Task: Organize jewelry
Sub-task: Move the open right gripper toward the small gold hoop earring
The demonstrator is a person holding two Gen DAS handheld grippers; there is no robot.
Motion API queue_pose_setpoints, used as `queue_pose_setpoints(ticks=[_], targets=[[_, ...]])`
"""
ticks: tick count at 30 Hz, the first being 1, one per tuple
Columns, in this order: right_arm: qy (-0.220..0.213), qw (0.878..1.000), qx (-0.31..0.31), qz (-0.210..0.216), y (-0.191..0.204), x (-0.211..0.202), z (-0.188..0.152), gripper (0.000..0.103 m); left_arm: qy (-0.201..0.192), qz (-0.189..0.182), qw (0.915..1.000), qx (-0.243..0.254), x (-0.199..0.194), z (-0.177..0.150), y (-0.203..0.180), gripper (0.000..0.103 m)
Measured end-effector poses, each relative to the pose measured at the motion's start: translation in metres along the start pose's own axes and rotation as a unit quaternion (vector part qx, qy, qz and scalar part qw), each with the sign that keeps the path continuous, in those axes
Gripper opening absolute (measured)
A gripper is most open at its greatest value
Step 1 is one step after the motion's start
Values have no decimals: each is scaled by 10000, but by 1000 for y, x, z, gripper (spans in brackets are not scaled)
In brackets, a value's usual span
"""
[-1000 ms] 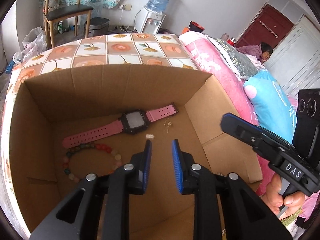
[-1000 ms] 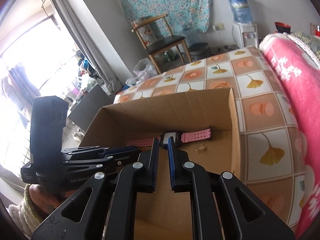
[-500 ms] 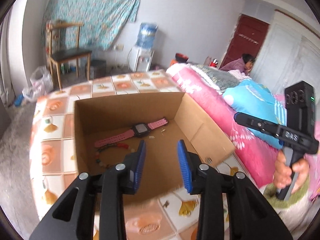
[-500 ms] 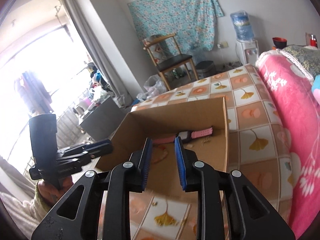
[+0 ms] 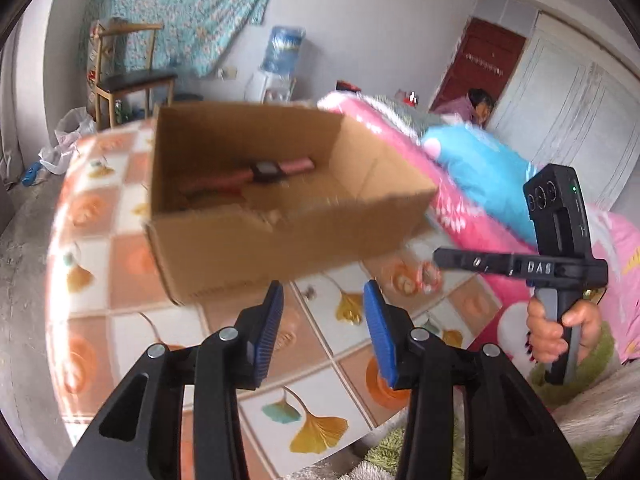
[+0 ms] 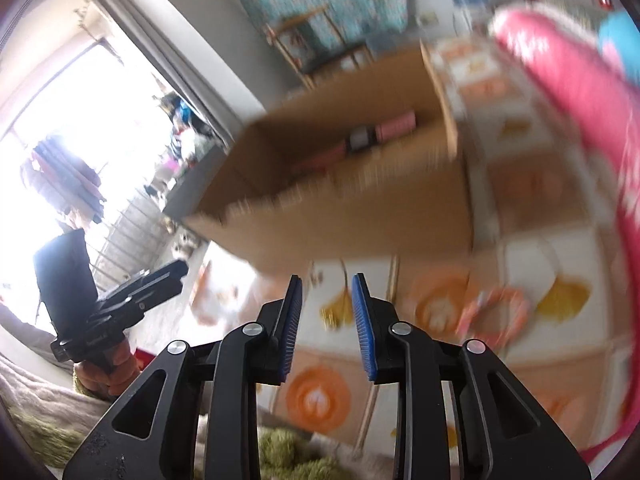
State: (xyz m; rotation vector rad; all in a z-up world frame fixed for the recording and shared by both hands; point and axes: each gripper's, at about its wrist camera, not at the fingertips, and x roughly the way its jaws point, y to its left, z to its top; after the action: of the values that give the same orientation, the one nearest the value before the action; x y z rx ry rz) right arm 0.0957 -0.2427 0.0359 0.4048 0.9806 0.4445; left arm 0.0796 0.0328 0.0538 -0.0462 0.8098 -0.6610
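Note:
A pink watch lies inside the open cardboard box on the tiled tablecloth. My left gripper hovers over the cloth in front of the box, its jaws opening with nothing between them. The right gripper shows from the side at the right, held by a hand. A small reddish blurred item lies on the cloth by its tip. In the right wrist view, my right gripper is also in front of the box, jaws opening and empty. The watch shows over the rim.
A ginkgo-patterned tablecloth covers the table. A pink quilt and blue pillow lie to the right, and a person sits by the red door. A chair and water dispenser stand behind. A green rug is below.
Both grippers have drawn back out of the box to the cloth in front of it, and their jaws have widened. The watch stays in the box.

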Motion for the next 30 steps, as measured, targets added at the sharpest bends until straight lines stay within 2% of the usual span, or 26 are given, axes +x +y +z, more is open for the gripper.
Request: queue_pose_setpoints(ticks=[5, 9, 12, 19, 30], targets=[[324, 9991, -21, -270, 1, 31, -16, 37, 429, -18, 9985, 335, 44, -21, -19, 40], [389, 9979, -247, -461, 6, 44, -21, 37, 626, 301, 9944, 797, 75, -32, -29, 40], [399, 9964, -470, -580, 10, 49, -24, 28, 670, 577, 9916, 945, 90, -35, -28, 40], [503, 9924, -779, -808, 19, 64, -26, 15, 675, 546, 9922, 892, 110, -28, -21, 40], [518, 9902, -908, -929, 30, 77, -24, 14, 798, 800, 9841, 1369, 131, -27, -35, 40]])
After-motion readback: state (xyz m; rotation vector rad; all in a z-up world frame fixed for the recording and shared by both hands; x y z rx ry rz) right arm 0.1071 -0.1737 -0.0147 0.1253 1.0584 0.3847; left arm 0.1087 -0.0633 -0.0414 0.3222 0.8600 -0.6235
